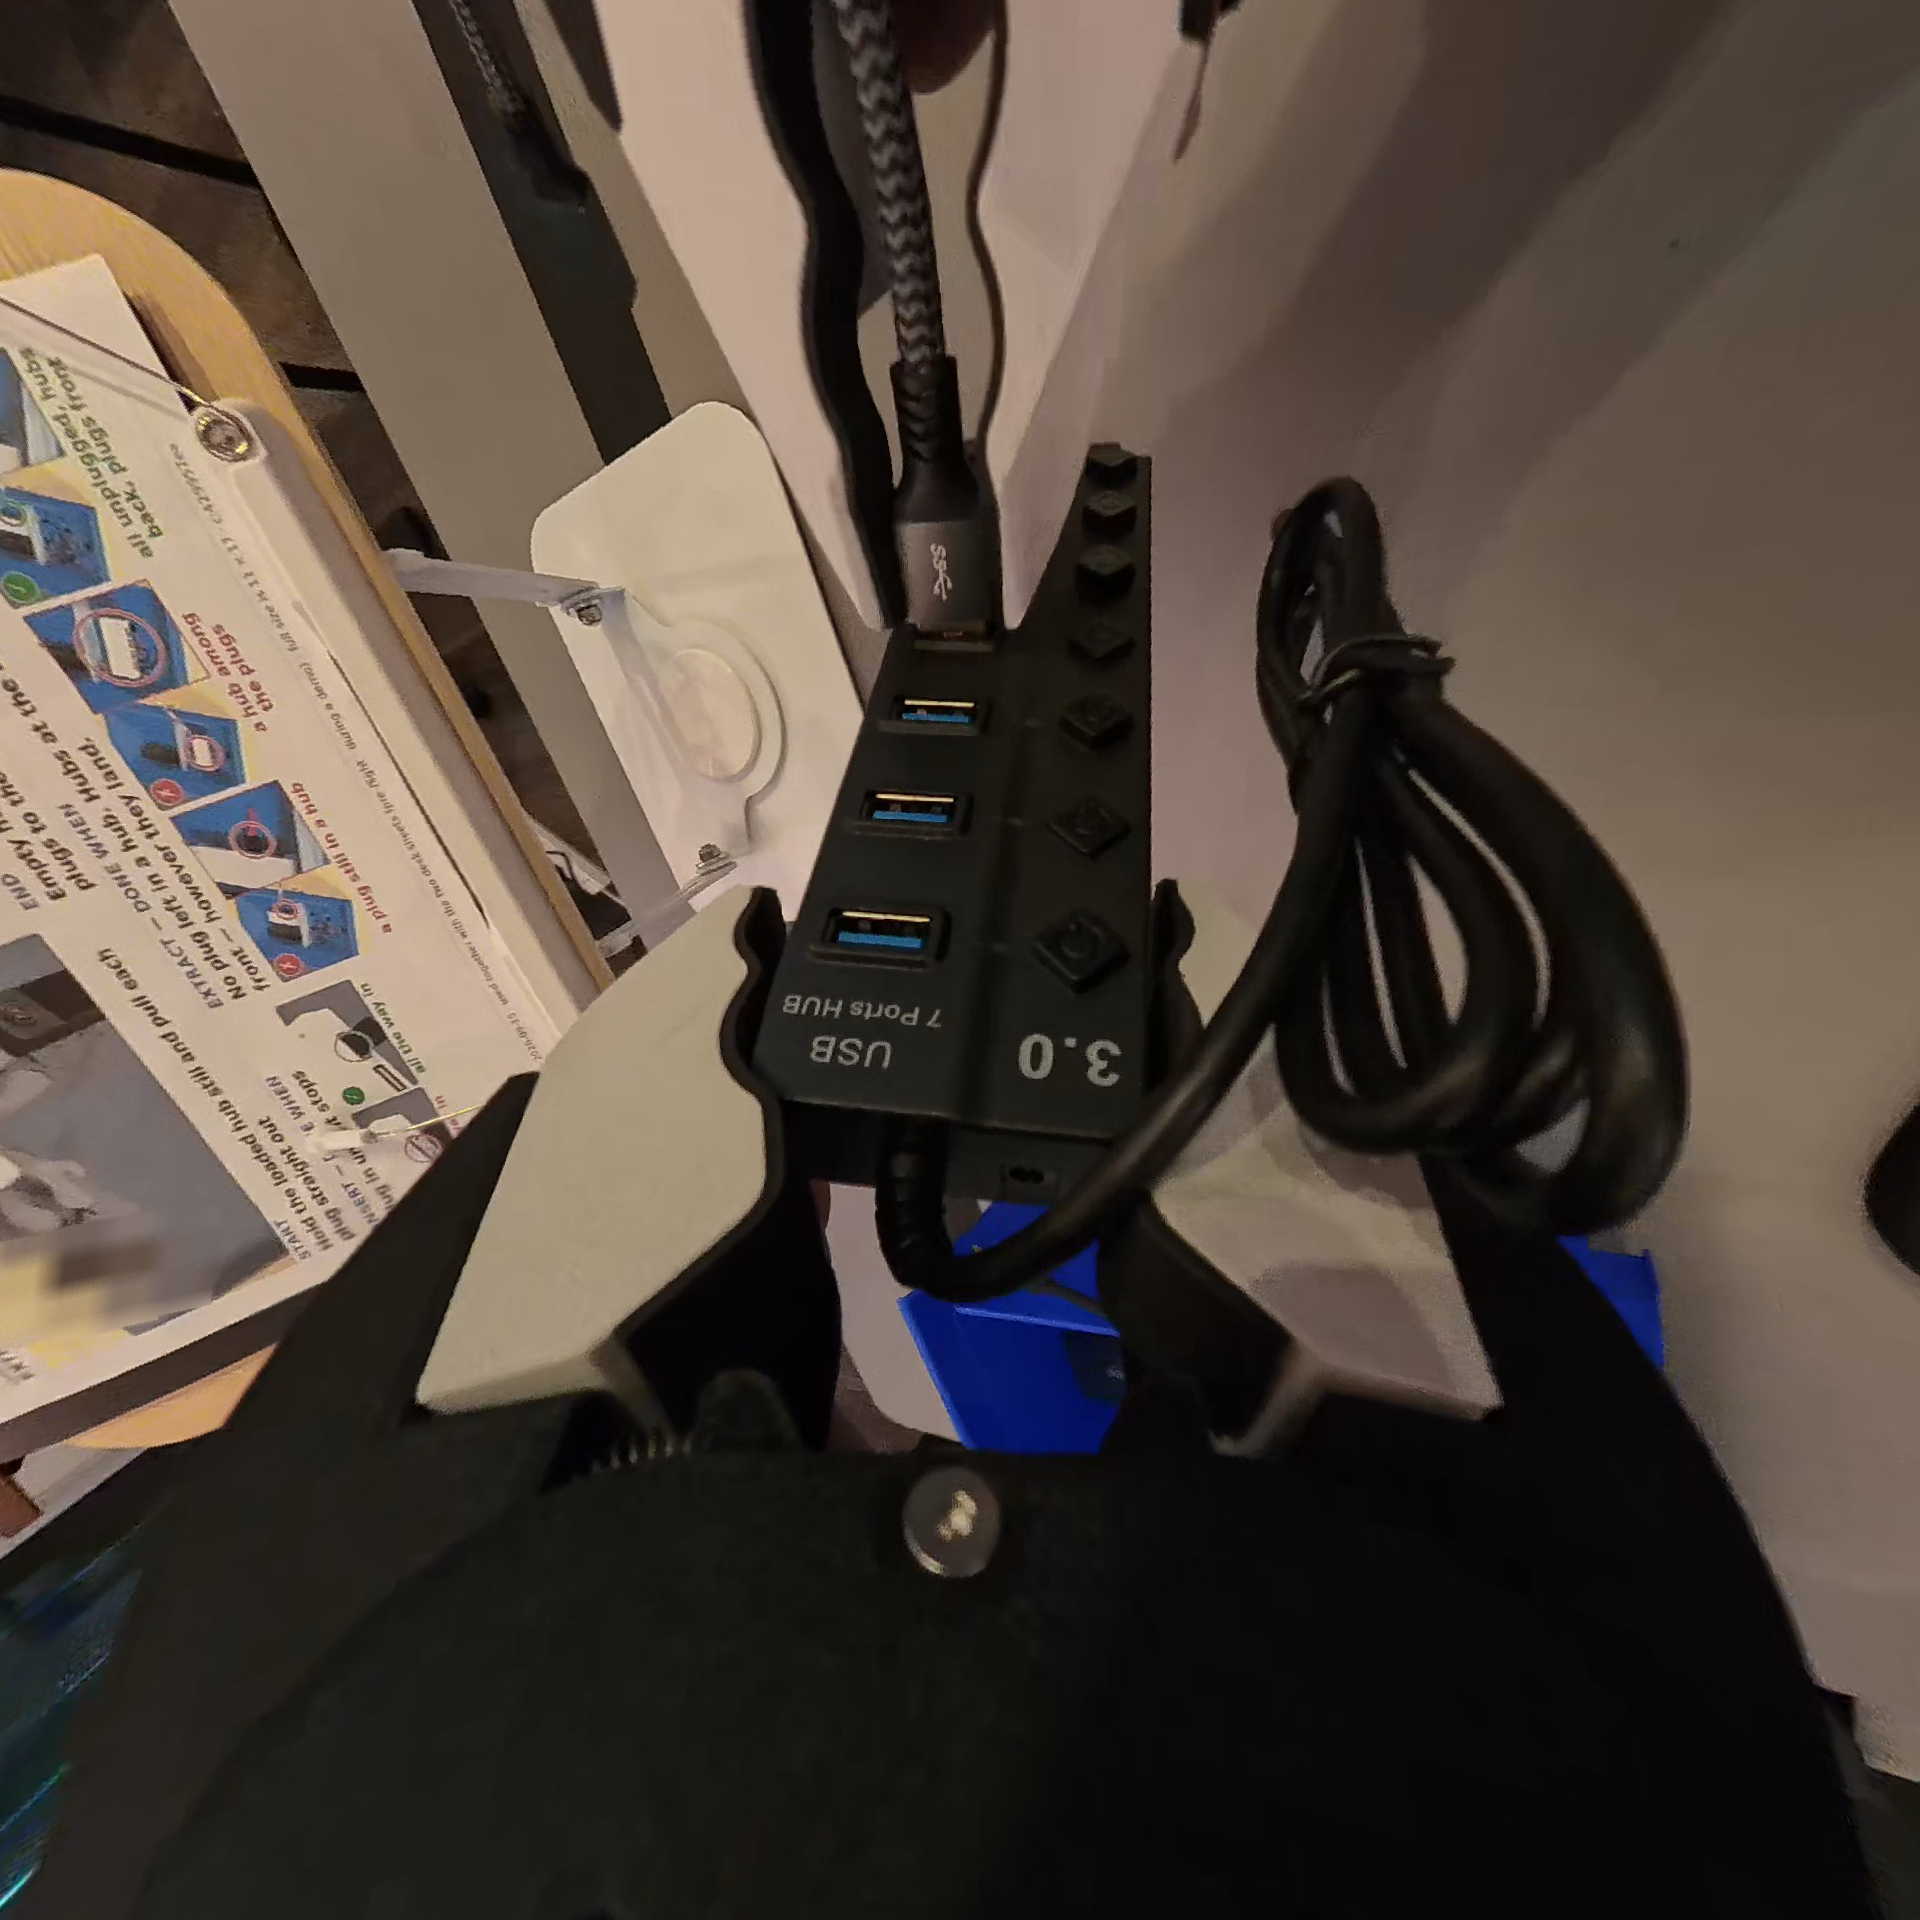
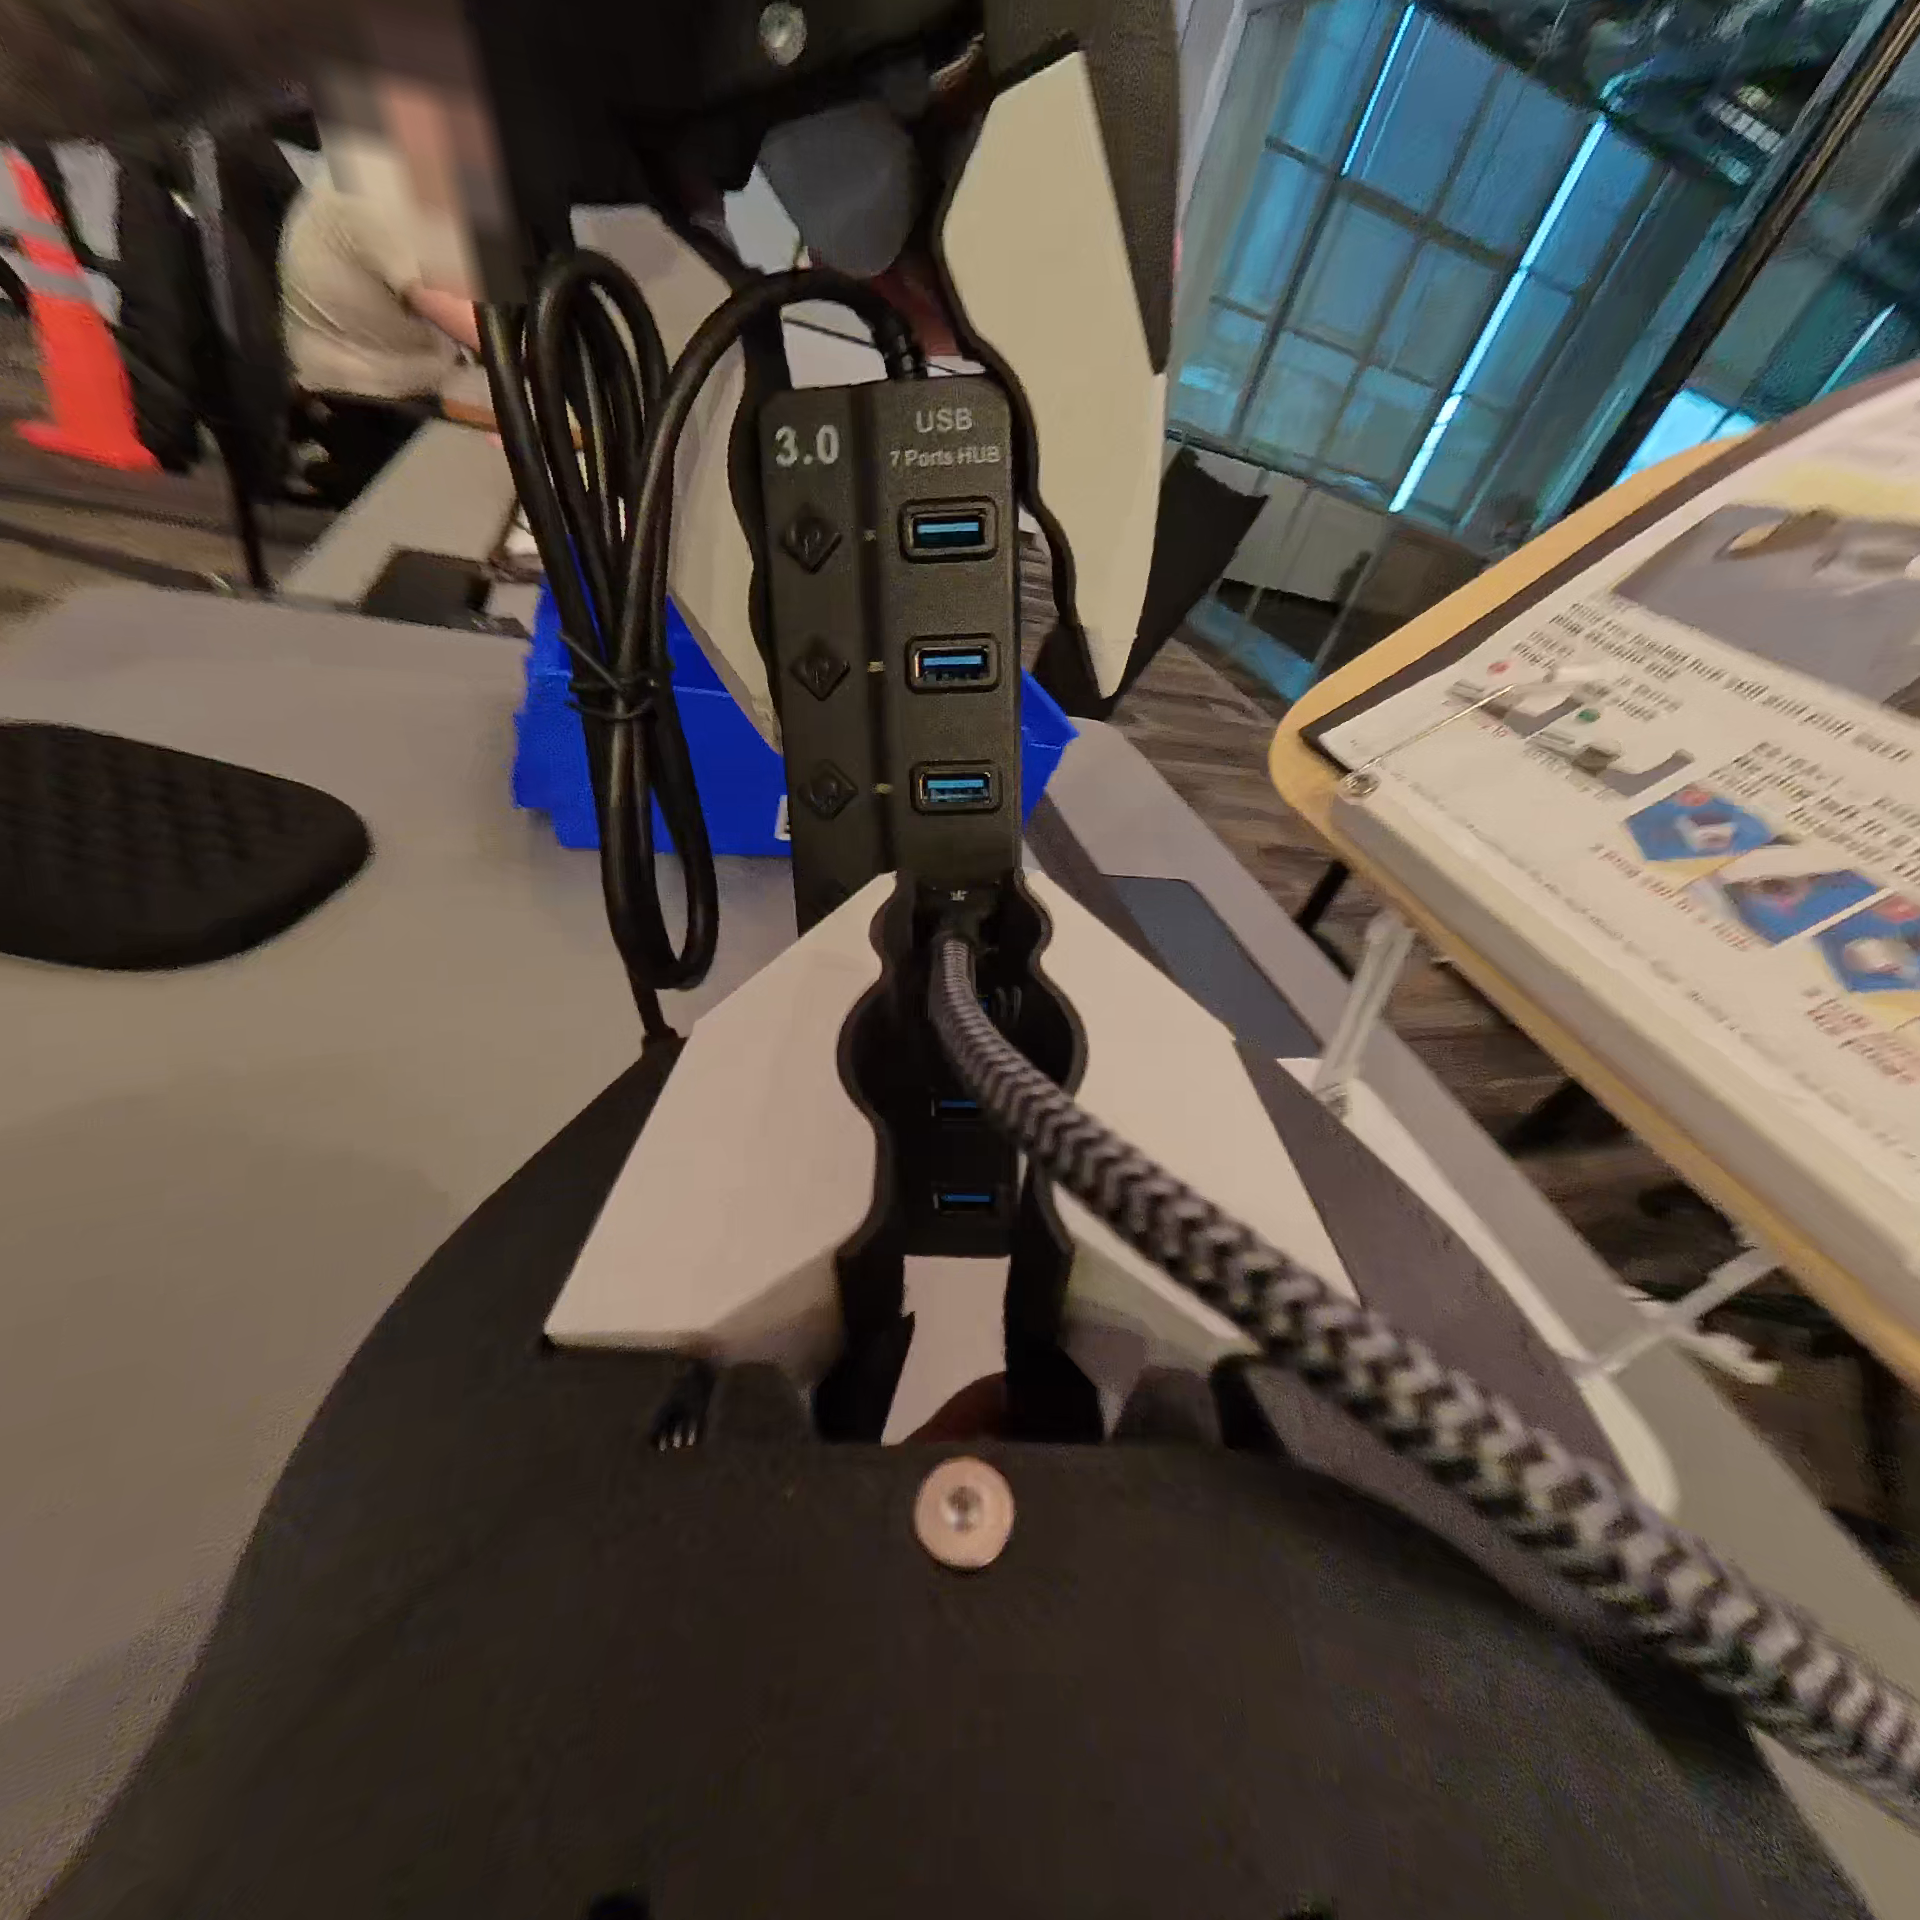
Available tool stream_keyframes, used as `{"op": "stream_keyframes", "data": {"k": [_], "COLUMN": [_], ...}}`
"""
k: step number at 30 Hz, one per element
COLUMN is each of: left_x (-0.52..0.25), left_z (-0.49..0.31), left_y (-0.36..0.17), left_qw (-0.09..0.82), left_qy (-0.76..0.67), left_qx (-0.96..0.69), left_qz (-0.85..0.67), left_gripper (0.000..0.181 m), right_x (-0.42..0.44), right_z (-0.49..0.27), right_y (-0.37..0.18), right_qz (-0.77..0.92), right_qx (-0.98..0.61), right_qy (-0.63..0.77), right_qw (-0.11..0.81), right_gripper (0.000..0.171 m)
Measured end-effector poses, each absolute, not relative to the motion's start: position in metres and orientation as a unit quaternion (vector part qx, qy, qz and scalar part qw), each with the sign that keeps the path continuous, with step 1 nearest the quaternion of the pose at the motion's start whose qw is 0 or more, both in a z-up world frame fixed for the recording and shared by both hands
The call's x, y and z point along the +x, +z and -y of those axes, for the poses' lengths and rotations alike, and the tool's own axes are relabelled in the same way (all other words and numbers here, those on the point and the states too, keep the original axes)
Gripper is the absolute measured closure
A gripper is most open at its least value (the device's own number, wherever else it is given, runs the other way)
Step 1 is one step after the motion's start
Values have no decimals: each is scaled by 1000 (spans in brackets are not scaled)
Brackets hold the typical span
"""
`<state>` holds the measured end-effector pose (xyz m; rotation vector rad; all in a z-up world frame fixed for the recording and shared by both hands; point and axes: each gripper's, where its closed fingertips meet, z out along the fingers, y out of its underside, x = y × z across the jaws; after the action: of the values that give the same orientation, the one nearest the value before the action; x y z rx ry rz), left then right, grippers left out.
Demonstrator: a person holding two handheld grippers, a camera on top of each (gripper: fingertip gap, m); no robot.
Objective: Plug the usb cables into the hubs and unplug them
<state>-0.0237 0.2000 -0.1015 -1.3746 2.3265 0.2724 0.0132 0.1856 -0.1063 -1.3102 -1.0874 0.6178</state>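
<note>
Grey table (image 2: 260,1091): blue bin (image 2: 717,727) contents hidden; left tongs (image 1: 961,997) clamp hub (image 1: 977,883), right tongs (image 2: 961,935) clamp plug (image 1: 940,556).

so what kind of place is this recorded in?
Probably an office or lab data-collection station: a grey table, an instruction sheet propped on a wooden stand beside it, a tall gridded window, and another person seated behind.

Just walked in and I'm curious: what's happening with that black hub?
The left claw grips the labelled end of a black USB hub, held above the table. The right claw is shut on a braided cable's plug, seated in the fourth port. Three nearer ports are empty.
</note>
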Motion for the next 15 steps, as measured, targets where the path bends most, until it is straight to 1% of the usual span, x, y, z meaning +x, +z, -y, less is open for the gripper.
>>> {"op": "stream_keyframes", "data": {"k": [3, 7, 11, 15], "left_x": [-24, -25, -25, -23], "left_z": [-199, -199, -197, -202], "left_y": [-98, -96, -98, -91], "left_qw": [212, 208, 205, 219], "left_qy": [98, 110, 109, 99], "left_qx": [-501, -501, -503, -514], "left_qz": [-833, -833, -832, -823], "left_gripper": [114, 114, 114, 114], "right_x": [11, 9, 10, 12], "right_z": [-188, -189, -189, -192], "right_y": [-105, -109, -111, -103], "right_qz": [479, 486, 496, 477], "right_qx": [-566, -577, -585, -577], "right_qy": [223, 199, 184, 151], "right_qw": [633, 626, 615, 645], "right_gripper": [156, 153, 157, 158]}}
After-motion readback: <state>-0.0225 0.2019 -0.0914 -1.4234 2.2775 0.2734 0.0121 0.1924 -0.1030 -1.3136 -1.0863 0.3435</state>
